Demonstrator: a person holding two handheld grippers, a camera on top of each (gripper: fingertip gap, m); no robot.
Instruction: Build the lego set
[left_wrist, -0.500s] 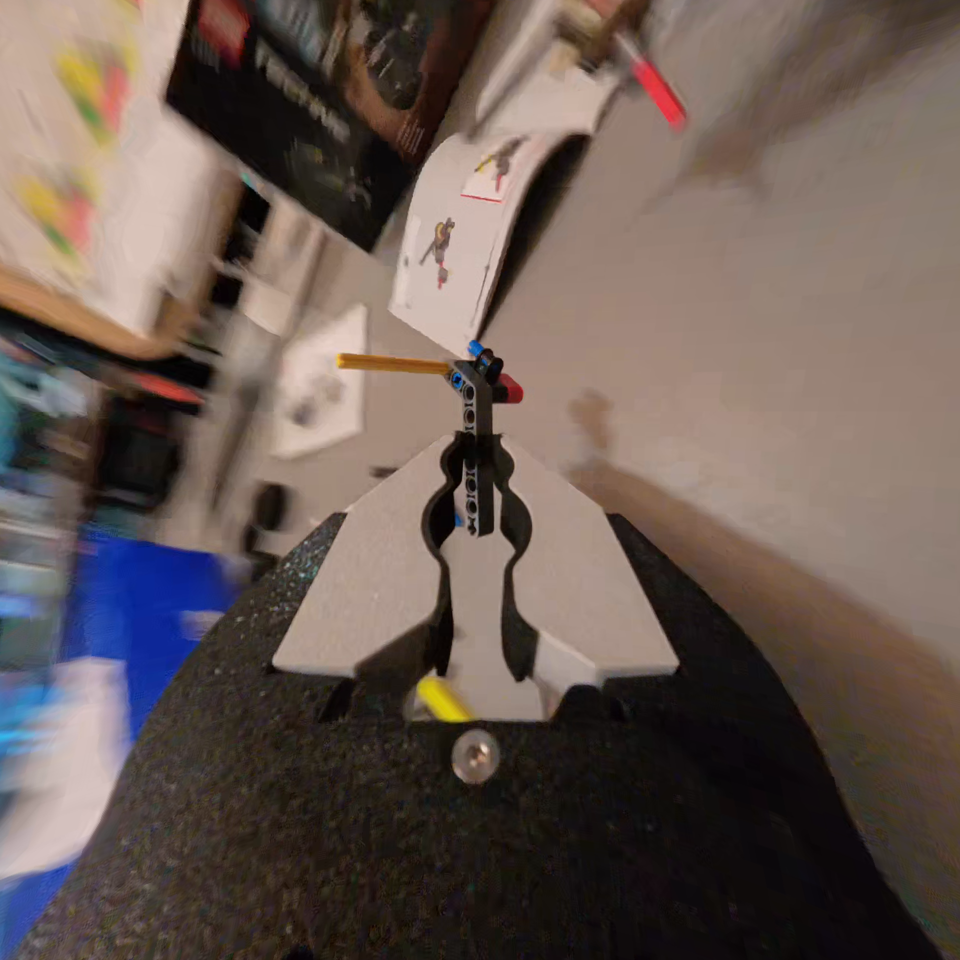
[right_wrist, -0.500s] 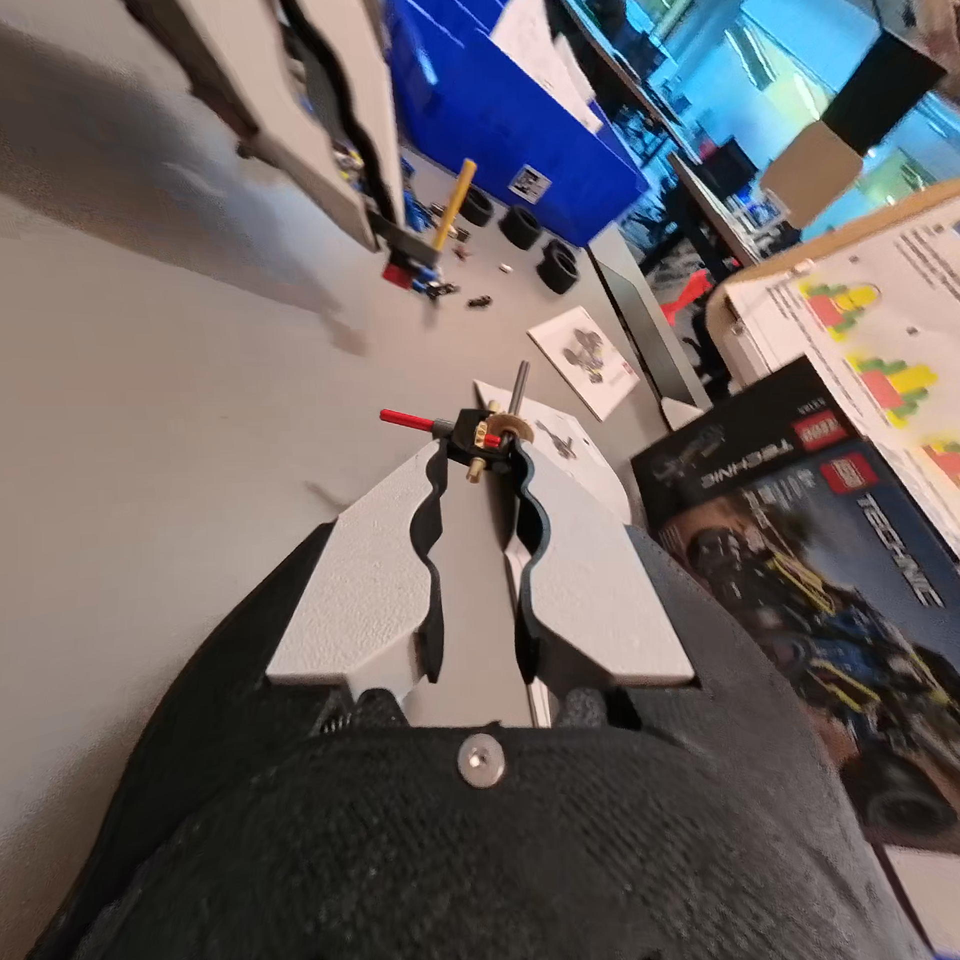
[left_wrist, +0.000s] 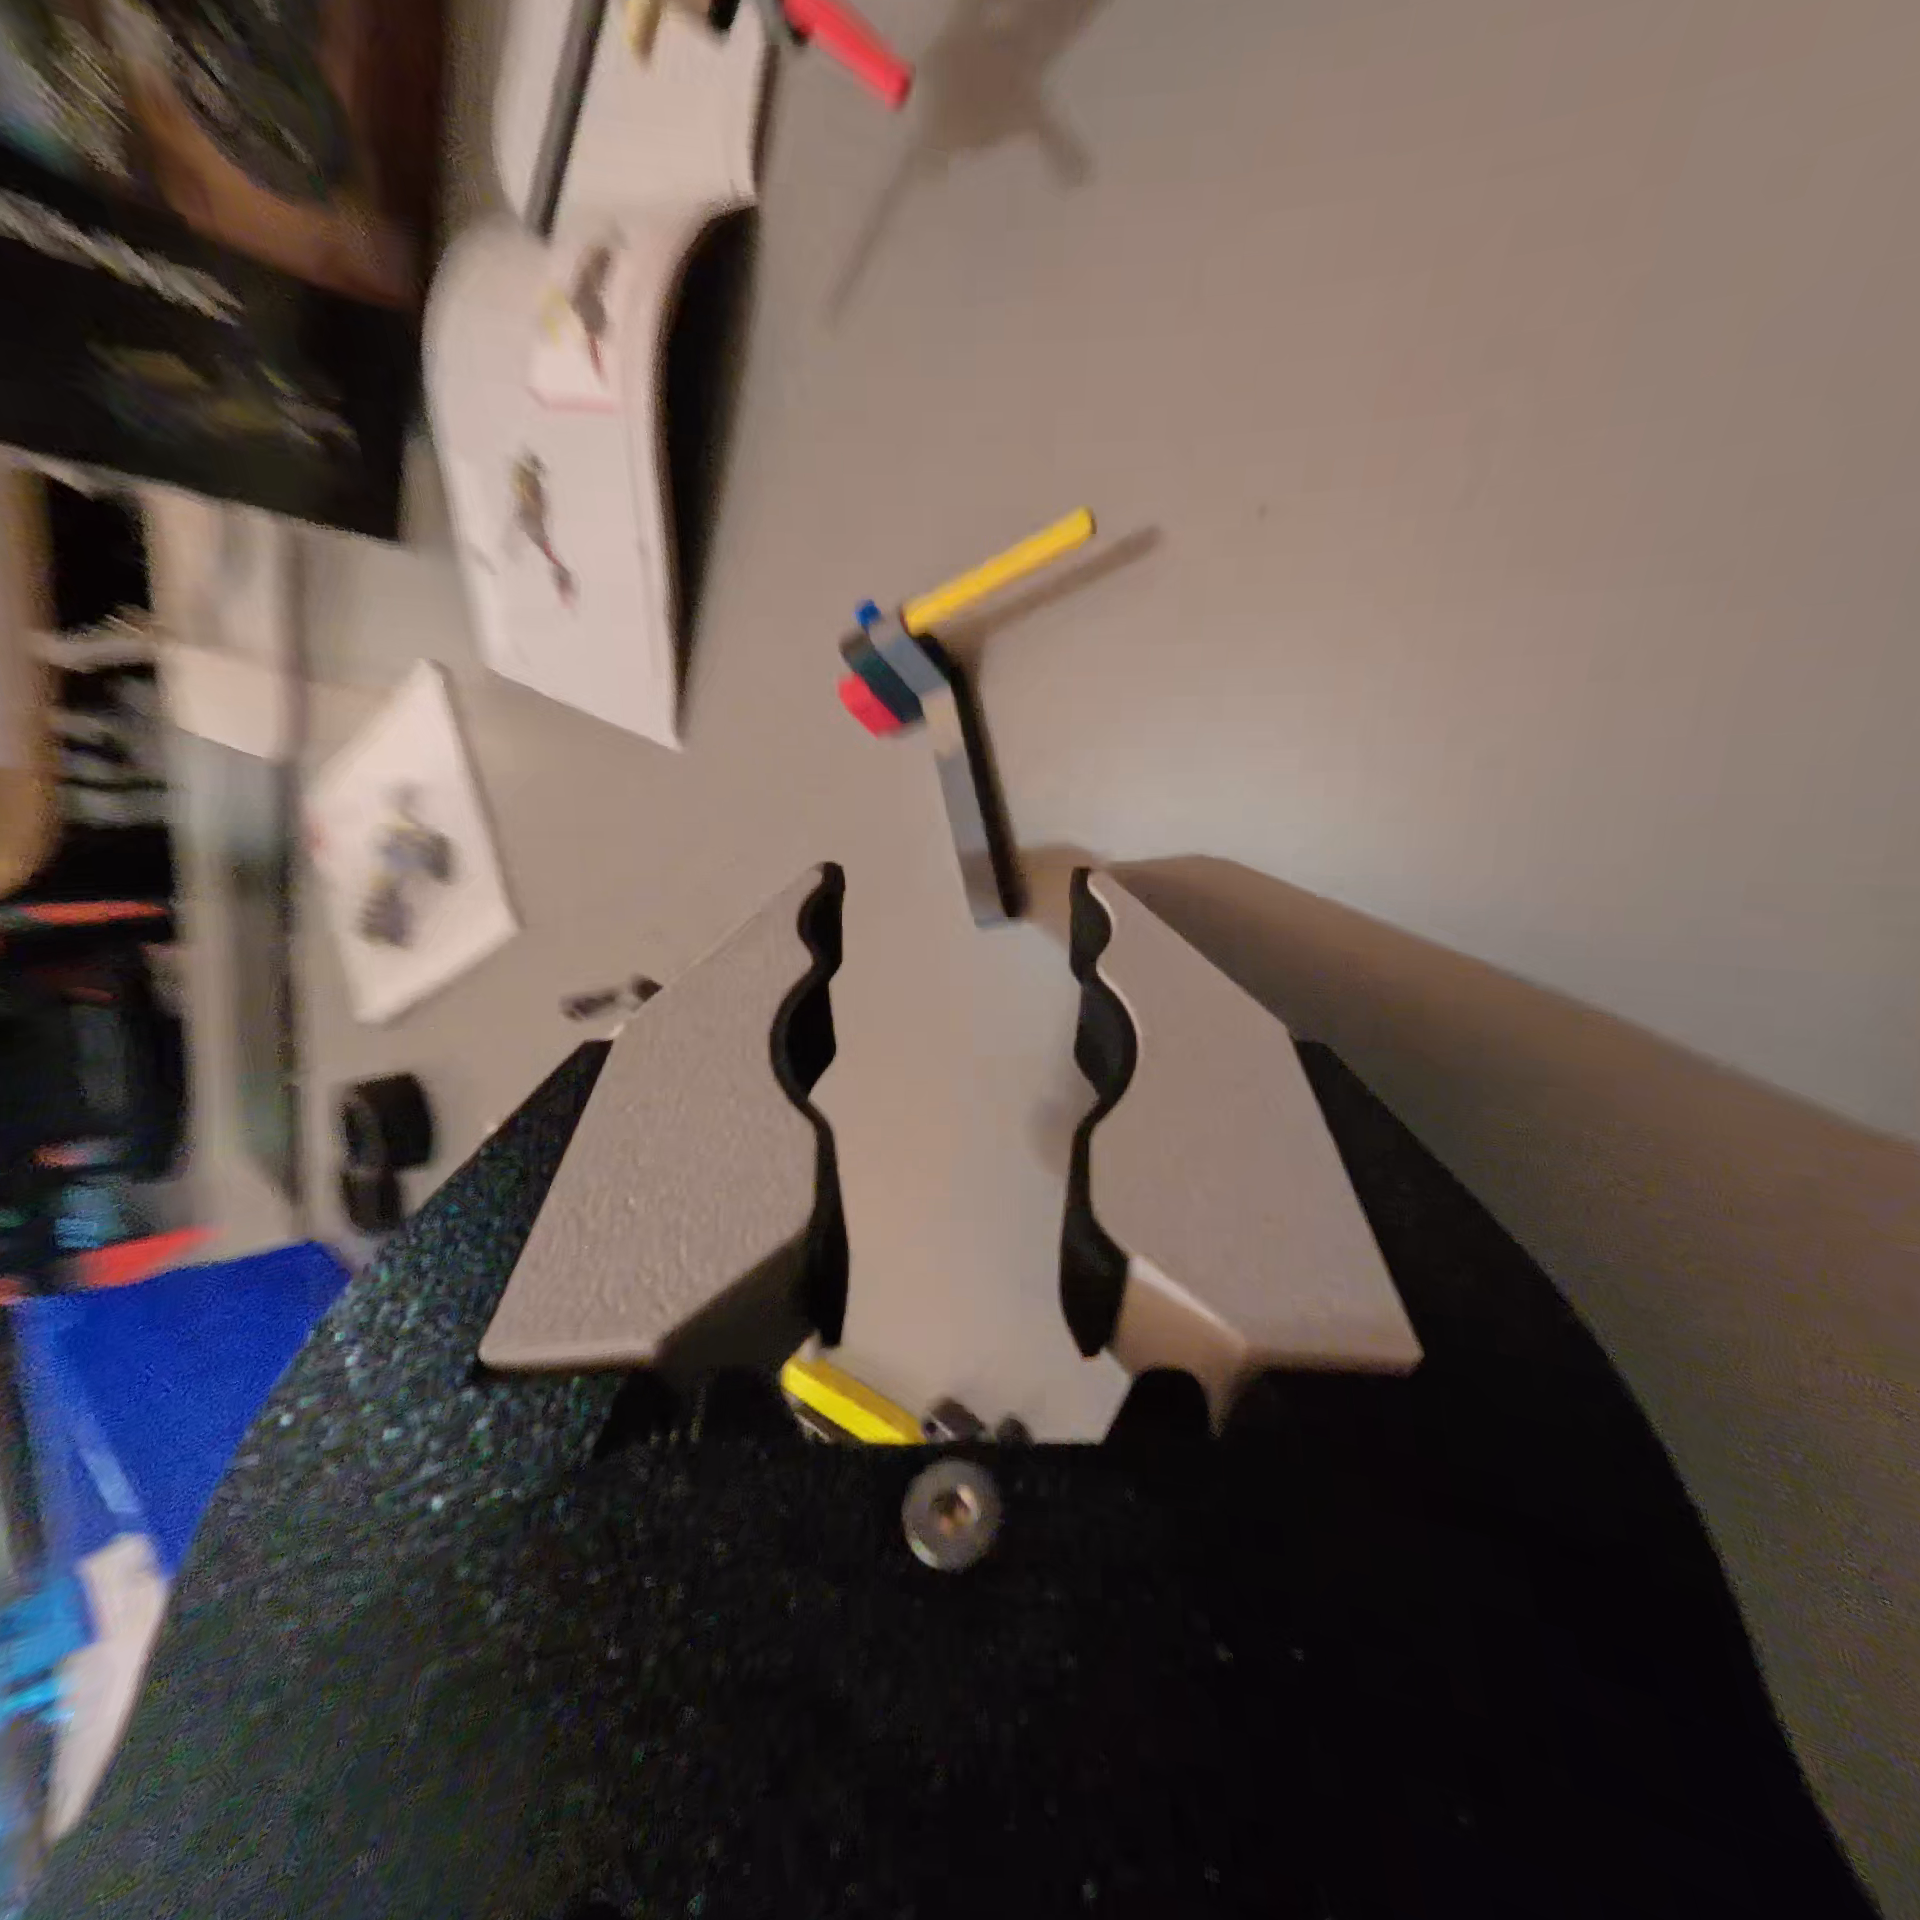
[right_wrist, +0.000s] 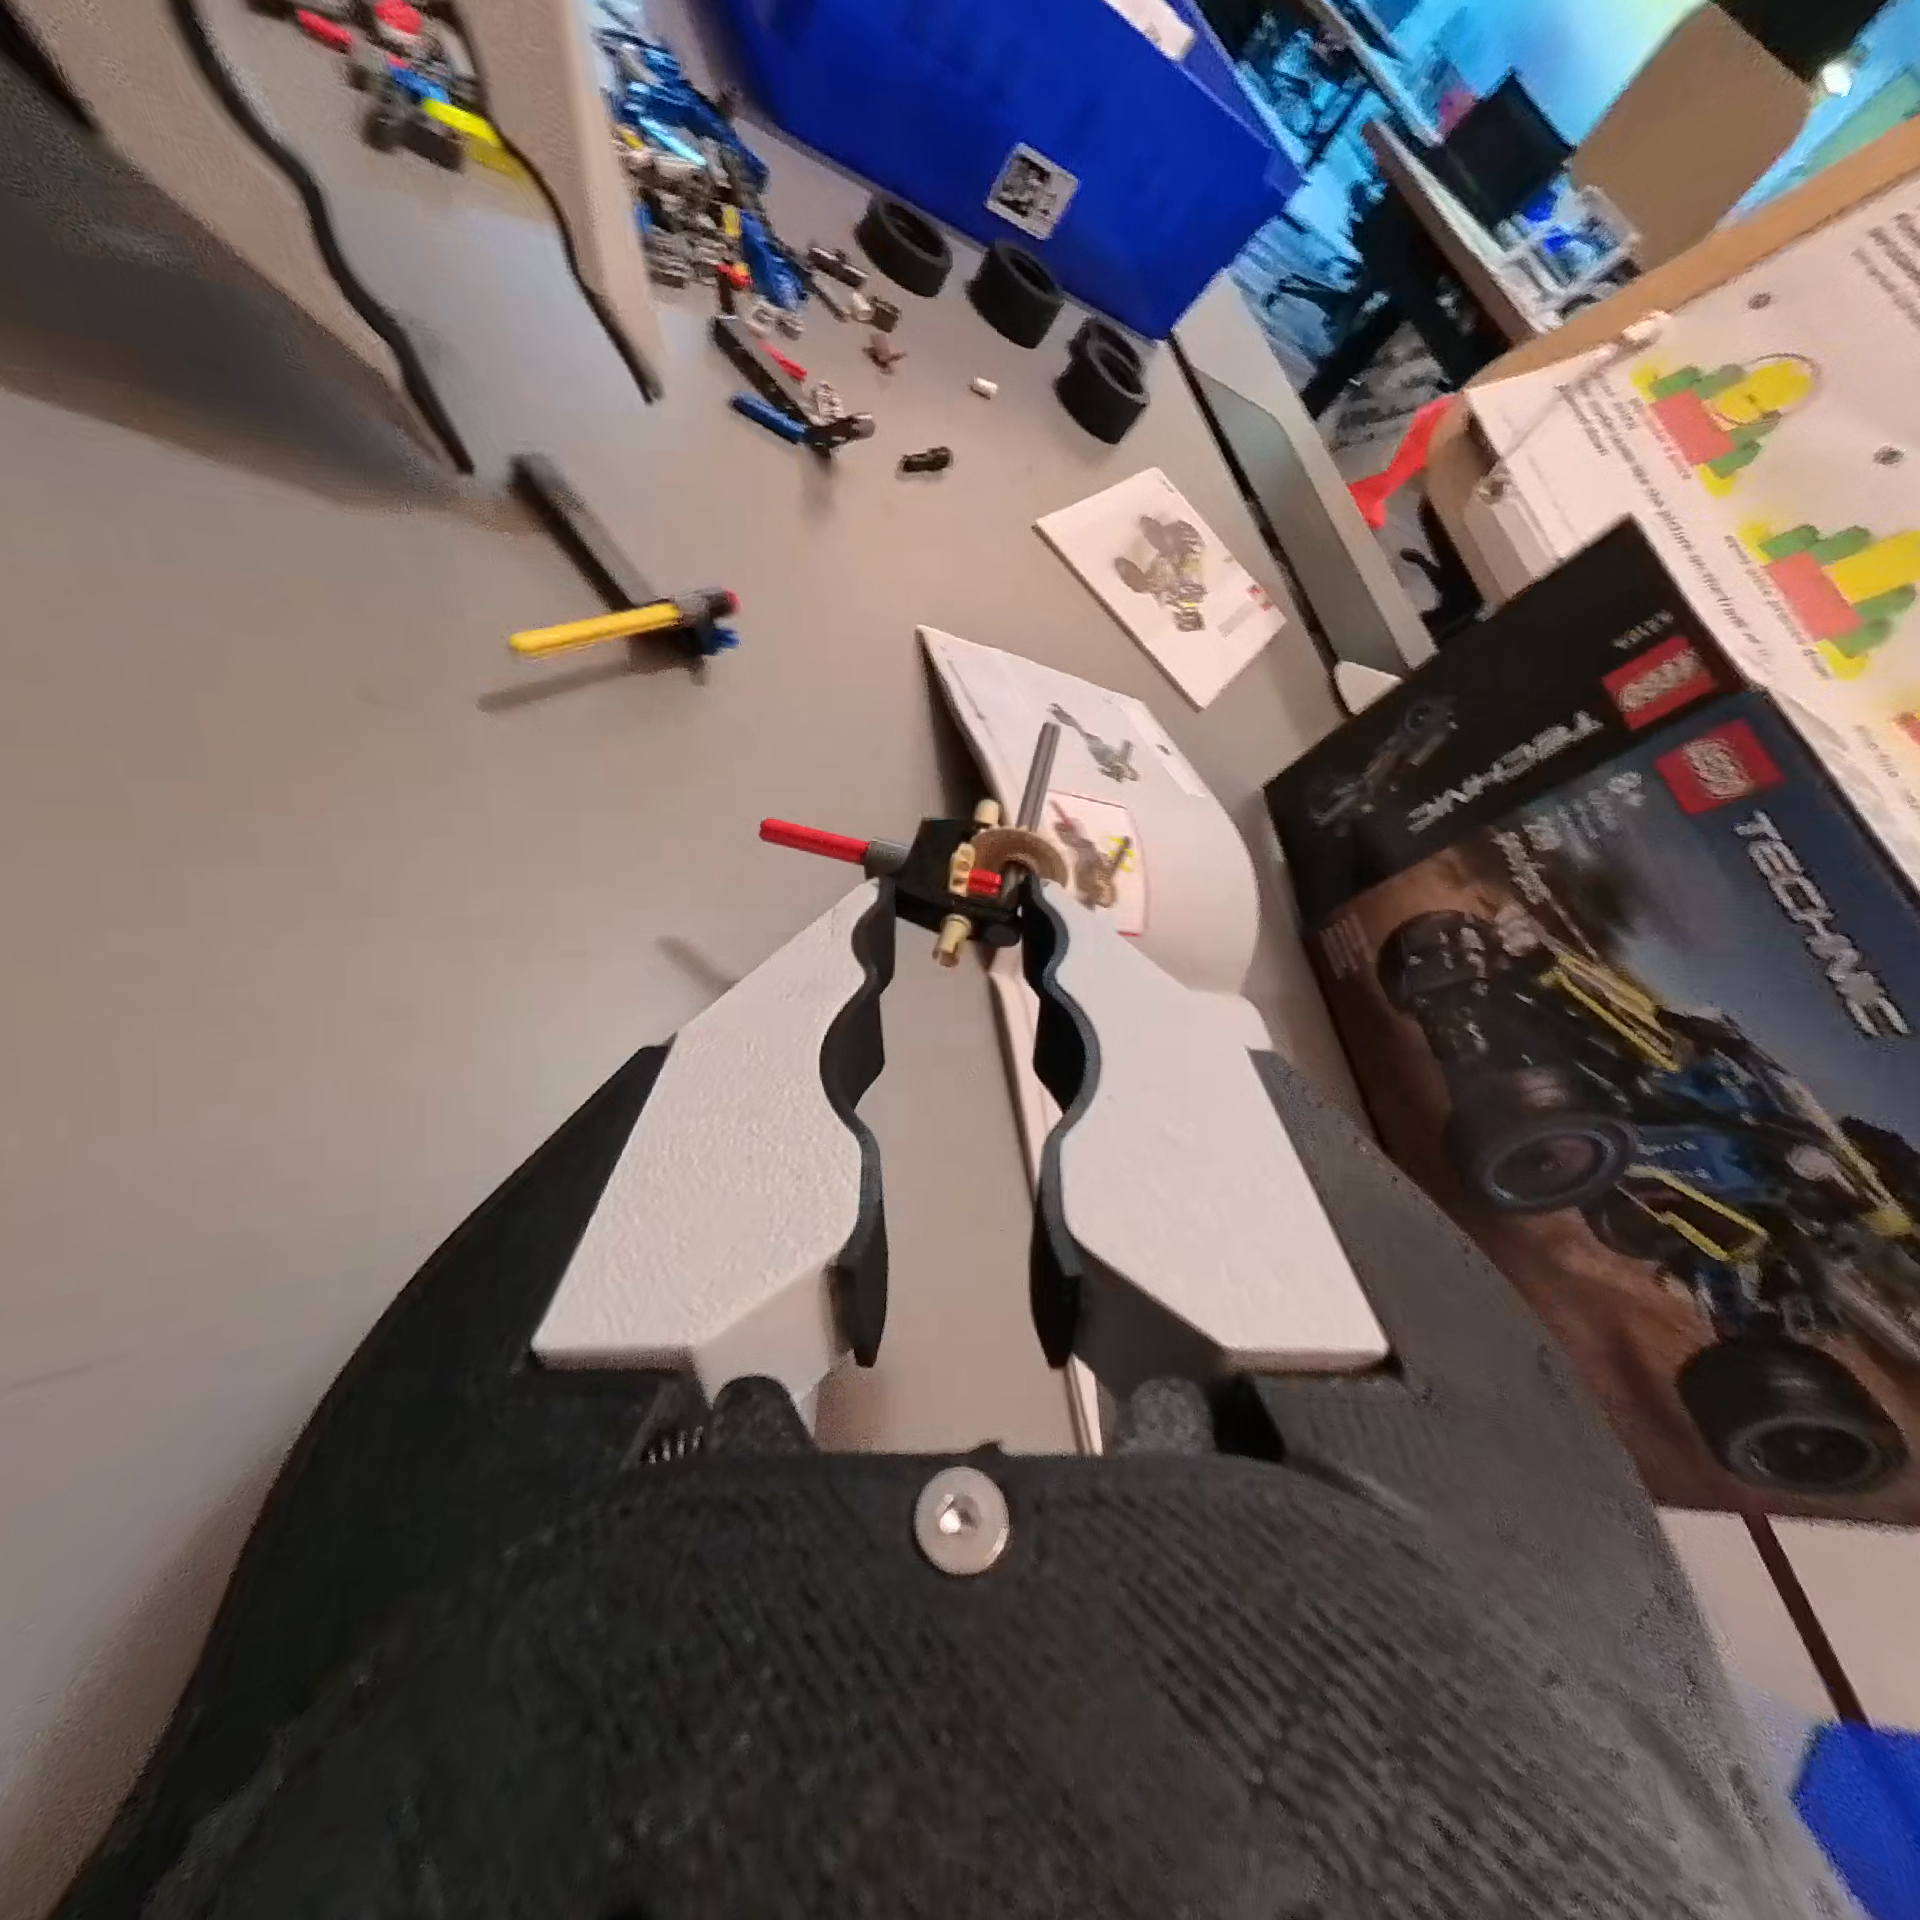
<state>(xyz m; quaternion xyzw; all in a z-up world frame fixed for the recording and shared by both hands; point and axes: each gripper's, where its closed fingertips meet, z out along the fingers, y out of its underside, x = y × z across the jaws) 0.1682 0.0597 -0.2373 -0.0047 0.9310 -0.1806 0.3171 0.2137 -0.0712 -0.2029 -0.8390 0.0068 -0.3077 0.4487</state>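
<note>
My left gripper (left_wrist: 956, 894) is open and empty, just behind a black beam (left_wrist: 977, 800) that lies on the grey table. A yellow axle (left_wrist: 997, 571) and small red and blue parts are fixed at the beam's far end. The same beam piece (right_wrist: 623, 613) shows in the right wrist view, in front of my left gripper (right_wrist: 551, 426). My right gripper (right_wrist: 956, 904) is shut on a small black sub-assembly (right_wrist: 935, 873) with a red axle (right_wrist: 810, 836), a tan gear and a grey axle, and holds it above the table.
An open instruction booklet (right_wrist: 1143, 831) lies just beyond my right gripper, with the set's box (right_wrist: 1610, 935) to its right. A leaflet (right_wrist: 1164, 582), black tyres (right_wrist: 904, 244), a pile of loose parts (right_wrist: 727, 239) and a blue bin (right_wrist: 987, 104) are farther back. The grippers' ends are close to 15 centimetres from one another.
My left gripper has opened and let go of the beam piece, which now lies on the table. My right gripper still holds its sub-assembly.
</note>
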